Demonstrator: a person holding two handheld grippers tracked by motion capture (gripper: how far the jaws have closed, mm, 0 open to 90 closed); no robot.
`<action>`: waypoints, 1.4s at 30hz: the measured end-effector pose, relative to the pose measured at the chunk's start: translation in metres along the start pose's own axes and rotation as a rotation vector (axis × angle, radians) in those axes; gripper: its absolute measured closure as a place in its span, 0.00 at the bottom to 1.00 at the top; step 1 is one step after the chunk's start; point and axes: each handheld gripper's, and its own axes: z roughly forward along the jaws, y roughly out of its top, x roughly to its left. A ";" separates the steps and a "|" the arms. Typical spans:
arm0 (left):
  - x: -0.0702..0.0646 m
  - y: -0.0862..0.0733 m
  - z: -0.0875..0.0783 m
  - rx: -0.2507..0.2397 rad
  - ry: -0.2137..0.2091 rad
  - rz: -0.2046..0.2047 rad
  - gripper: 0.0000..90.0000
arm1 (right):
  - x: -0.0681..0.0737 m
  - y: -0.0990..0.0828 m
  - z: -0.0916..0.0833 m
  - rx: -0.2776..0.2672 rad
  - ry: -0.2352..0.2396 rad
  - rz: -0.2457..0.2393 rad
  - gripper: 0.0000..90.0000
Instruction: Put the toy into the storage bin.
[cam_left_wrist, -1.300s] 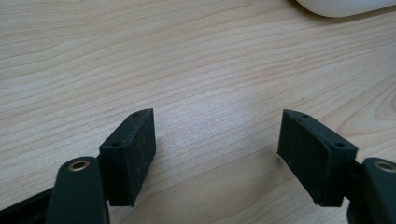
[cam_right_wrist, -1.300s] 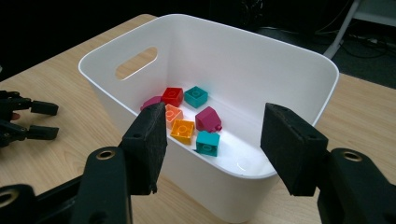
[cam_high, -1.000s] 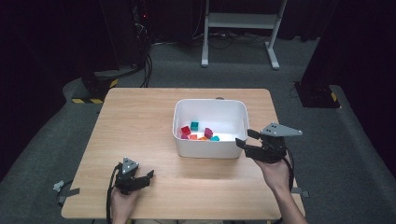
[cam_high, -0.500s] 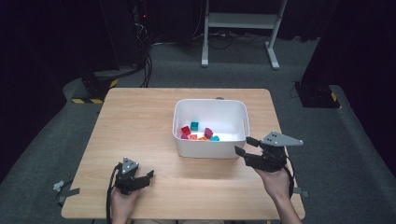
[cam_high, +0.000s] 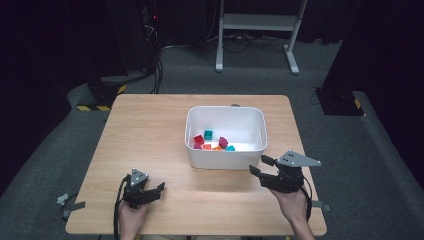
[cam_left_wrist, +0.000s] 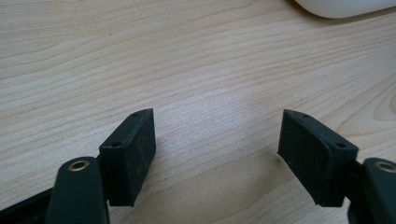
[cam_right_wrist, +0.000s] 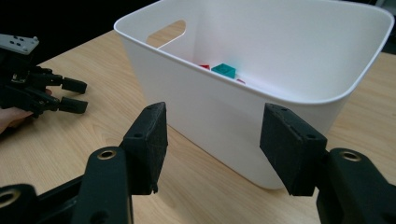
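A white plastic bin (cam_high: 225, 150) stands on the wooden table (cam_high: 150, 130), right of centre, holding several small coloured blocks (cam_high: 212, 141). My right gripper (cam_high: 260, 166) hovers low by the bin's near right corner, jaws open and empty; in the right gripper view (cam_right_wrist: 212, 140) the bin's wall (cam_right_wrist: 219, 116) lies just beyond the jaws and a teal block (cam_right_wrist: 224, 70) shows inside. My left gripper (cam_high: 156, 189) rests near the table's front left, open with nothing between its pads; in the left gripper view (cam_left_wrist: 217, 154) bare wood lies under it.
The bin's curved base (cam_left_wrist: 341, 5) shows at the top right of the left gripper view. In the right gripper view the other gripper (cam_right_wrist: 42, 91) lies on the table at far left. Beyond the table stand a metal frame (cam_high: 257, 30) and cables (cam_high: 155, 65) on the grey floor.
My right gripper has sunk and drawn back toward the table's front edge, away from the bin's rim. The left gripper has stayed put.
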 end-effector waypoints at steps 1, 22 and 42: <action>0.000 0.000 0.000 0.000 0.000 0.001 0.31 | 0.000 -0.002 0.001 0.003 0.003 0.009 0.46; 0.001 0.000 0.000 0.001 -0.005 -0.004 0.31 | 0.002 -0.045 0.018 0.063 -0.013 0.059 0.46; 0.002 0.000 0.000 -0.004 -0.009 -0.010 0.30 | 0.000 -0.073 0.041 0.131 -0.052 0.064 0.47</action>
